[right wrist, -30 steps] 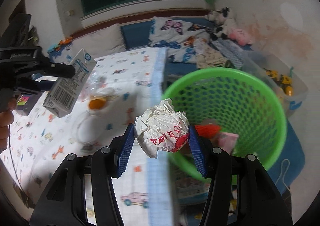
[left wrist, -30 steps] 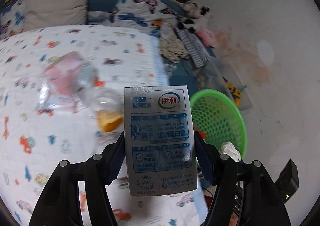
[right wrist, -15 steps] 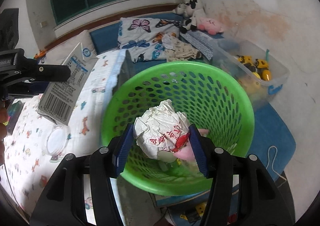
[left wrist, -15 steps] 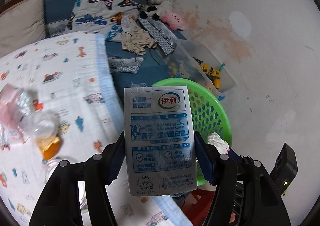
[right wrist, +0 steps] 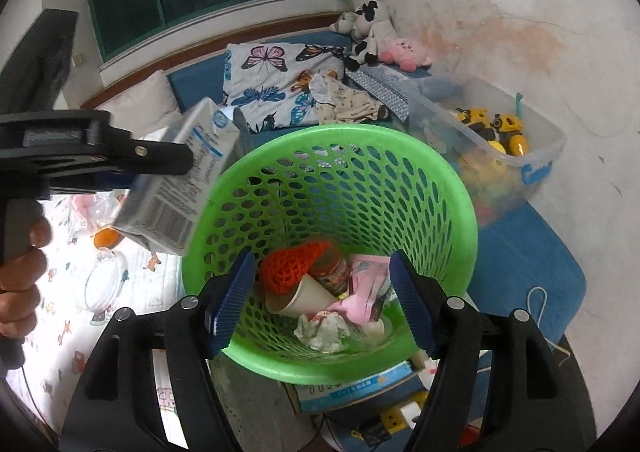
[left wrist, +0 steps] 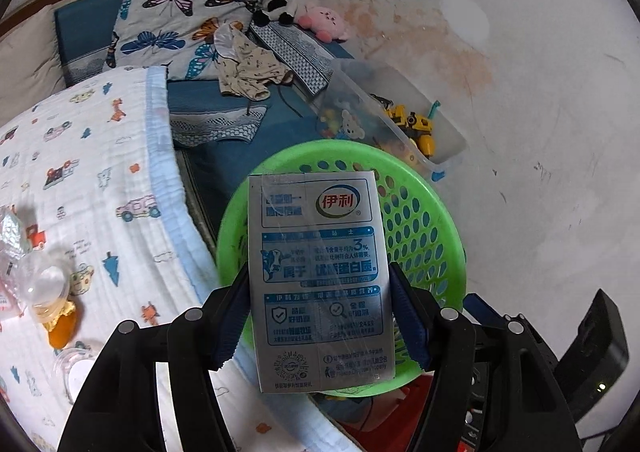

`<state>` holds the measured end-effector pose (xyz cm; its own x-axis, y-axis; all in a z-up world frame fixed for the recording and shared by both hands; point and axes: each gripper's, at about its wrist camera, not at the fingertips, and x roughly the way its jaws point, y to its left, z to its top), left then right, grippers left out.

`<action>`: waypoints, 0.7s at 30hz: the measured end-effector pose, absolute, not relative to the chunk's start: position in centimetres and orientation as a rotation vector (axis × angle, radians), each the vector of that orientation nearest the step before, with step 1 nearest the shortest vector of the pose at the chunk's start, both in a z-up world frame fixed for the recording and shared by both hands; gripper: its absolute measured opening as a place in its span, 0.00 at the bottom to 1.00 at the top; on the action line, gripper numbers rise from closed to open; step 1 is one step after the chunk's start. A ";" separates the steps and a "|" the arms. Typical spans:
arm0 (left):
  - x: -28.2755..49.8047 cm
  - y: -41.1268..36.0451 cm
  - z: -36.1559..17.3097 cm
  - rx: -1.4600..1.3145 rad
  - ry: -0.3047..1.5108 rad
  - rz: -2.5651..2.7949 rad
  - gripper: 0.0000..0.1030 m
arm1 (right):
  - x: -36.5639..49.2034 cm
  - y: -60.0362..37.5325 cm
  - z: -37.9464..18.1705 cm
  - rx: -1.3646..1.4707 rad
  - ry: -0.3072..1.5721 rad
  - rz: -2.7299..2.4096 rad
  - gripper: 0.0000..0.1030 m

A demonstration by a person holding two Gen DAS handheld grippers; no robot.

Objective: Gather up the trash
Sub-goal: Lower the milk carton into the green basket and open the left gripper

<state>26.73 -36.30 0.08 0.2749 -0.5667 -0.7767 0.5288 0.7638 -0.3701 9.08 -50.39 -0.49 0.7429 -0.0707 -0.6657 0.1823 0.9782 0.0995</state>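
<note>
A: What's in ur left gripper (left wrist: pixel 320 308) rn?

B: Milk carton (left wrist: pixel 318 280), clamped between both blue pads, one on each narrow side. It's a silver-grey box w/ blue print panels, a red-and-green oval logo up top, a cow drawing mid-face and a QR code near the bottom. Clear tape or film shines across the front. From my right cam the same carton (right wrist: pixel 182 179) shows its white side w/ a barcode, tilted, hanging right at the left rim of the basket.

A: And the basket?

B: Green plastic basket (right wrist: pixel 400 187), round, holes all over the wall. It sits on the floor between the bed edge and the clear toy bin (right wrist: pixel 520 155). In the left view the carton covers most of the basket (left wrist: pixel 424 236).

A: Right gripper (right wrist: pixel 320 302)?

B: Jaws have just been opening, nothing between them now. They're spread wide over the basket mouth. The crumpled paper wad (right wrist: pixel 322 330), white w/ red print, lies at the bottom, apart from the pads.

A: What else is in there?

B: Orange net thing (right wrist: pixel 292 266), a paper cup (right wrist: pixel 304 294) on its side, a pink wrapper (right wrist: pixel 366 292). Can't tell what's under them.

A: Anything left on the bed?

B: On the printed blanket (left wrist: pixel 100 179): a clear plastic cup w/ orange stuff (left wrist: pixel 56 316), plus some crinkly clear wrap (left wrist: pixel 10 236) at the left edge. My hand (right wrist: pixel 20 280) shows on the left gripper's handle.
</note>
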 end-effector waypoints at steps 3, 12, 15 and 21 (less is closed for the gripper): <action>26.6 -36.9 -0.3 -0.025 1.062 -0.743 0.64 | 8.5 -50.2 -0.5 0.153 0.718 -0.133 0.69; 25.7 -36.4 -0.2 -0.010 1.037 -0.749 0.79 | 7.6 -49.4 -0.7 0.155 0.723 -0.113 0.70; 25.1 -34.9 0.5 0.007 1.003 -0.728 0.79 | 7.4 -48.9 -0.5 0.155 0.718 -0.100 0.70; 24.0 -30.2 1.7 0.033 0.957 -0.657 0.79 | 6.8 -46.1 0.2 0.138 0.705 -0.047 0.72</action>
